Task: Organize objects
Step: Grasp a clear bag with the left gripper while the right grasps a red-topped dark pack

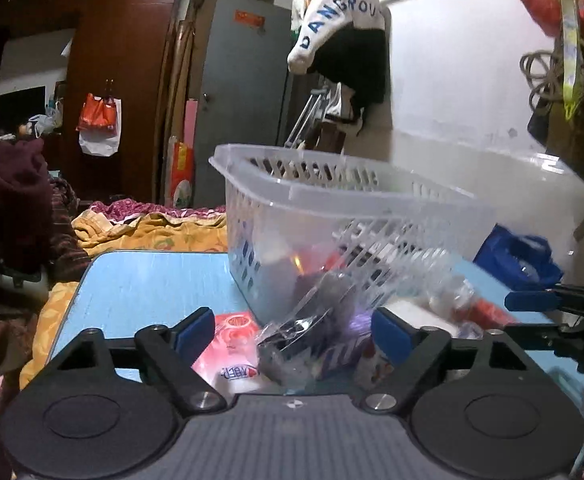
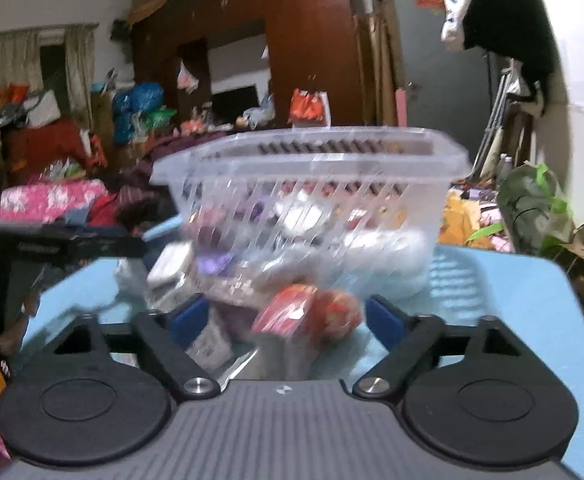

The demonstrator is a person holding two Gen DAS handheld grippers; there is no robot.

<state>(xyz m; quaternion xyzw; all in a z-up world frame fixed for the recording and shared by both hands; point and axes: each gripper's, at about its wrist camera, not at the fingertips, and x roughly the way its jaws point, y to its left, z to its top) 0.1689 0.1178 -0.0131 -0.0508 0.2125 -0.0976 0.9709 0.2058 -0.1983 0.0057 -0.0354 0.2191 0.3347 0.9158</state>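
Observation:
A clear plastic basket (image 1: 332, 200) stands on a light blue table (image 1: 143, 280) and holds several items, blurred. It also shows in the right wrist view (image 2: 312, 168). In front of it lie small packets: a pink and white pack (image 1: 231, 344), a clear wrapped dark item (image 1: 304, 332) and a red packet (image 2: 287, 312). My left gripper (image 1: 294, 332) is open, its fingers on either side of the clear wrapped item. My right gripper (image 2: 281, 320) is open with the red packet between its fingers; it also shows in the left wrist view (image 1: 552, 308) at the right edge.
Bedding and clothes (image 1: 139, 224) lie beyond the table's far left edge. A blue bag (image 1: 520, 256) sits right of the basket. A green plant (image 2: 540, 208) stands past the table's far right corner. A wardrobe (image 2: 304, 40) and a door are behind.

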